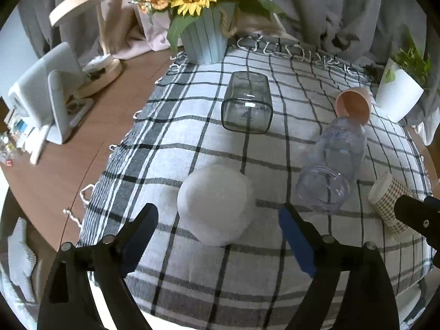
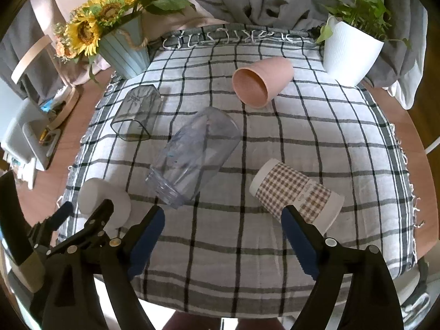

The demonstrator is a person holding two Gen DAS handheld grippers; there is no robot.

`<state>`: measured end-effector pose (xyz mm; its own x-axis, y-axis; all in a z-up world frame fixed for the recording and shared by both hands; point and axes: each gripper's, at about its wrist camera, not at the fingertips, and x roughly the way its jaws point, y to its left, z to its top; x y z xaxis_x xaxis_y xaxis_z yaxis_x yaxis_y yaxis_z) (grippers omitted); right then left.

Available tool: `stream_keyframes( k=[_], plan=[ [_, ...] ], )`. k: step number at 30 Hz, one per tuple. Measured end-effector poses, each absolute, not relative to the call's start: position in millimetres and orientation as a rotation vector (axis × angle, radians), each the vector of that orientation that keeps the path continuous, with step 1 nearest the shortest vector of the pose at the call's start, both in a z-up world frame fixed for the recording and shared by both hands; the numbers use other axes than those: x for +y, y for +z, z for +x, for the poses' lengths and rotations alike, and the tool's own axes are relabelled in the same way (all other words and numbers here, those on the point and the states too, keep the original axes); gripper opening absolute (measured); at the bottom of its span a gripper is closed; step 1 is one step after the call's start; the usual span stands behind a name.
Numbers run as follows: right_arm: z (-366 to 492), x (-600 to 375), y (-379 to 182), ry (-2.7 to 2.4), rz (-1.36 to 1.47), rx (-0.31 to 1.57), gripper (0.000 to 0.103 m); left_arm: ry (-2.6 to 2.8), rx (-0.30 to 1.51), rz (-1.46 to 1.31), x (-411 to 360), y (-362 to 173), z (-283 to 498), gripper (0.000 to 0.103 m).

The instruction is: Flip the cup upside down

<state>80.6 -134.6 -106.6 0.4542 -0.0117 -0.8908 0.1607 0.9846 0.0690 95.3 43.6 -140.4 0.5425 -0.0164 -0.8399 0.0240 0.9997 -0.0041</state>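
White opaque plastic cup lies on its side on the grey checked tablecloth, just ahead of the left gripper, jaws wide, empty; right gripper likewise spread, touching nothing.

Table: round wooden top, mostly under a checked cloth.
On the cloth: white cup, clear cup, smoky glass, pink cup and checked paper cup, all tipped over; sunflower pot upright.
On bare wood: white plant pot.
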Motion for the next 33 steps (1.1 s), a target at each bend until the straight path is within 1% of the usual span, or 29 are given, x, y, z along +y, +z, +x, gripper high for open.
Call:
stream_keyframes(
  k=[3,5,13,21,27,33],
  plan=[
    [75,-143,-103,-0.078,0.146,1.077,0.089,-0.017,0.986,-0.010,36,-137,85,0.099],
    [72,-148,-102,-0.067,0.139,1.067,0.091,-0.009,0.992,-0.026,32,-135,80,0.099],
    [52,-167,-96,-0.056,0.147,1.052,0.091,0.022,1.040,-0.055,25,-124,53,0.100],
    [16,-157,-75,-0.046,0.106,1.016,0.091,0.033,0.968,0.012,28,-86,8,0.100],
    [-24,-143,-54,-0.068,0.095,0.967,0.091,0.011,0.920,0.020,39,-56,-28,0.102],
    [-66,-134,-28,-0.108,0.128,0.885,0.091,-0.023,0.864,0.002,50,-27,-60,0.102]
  ],
)
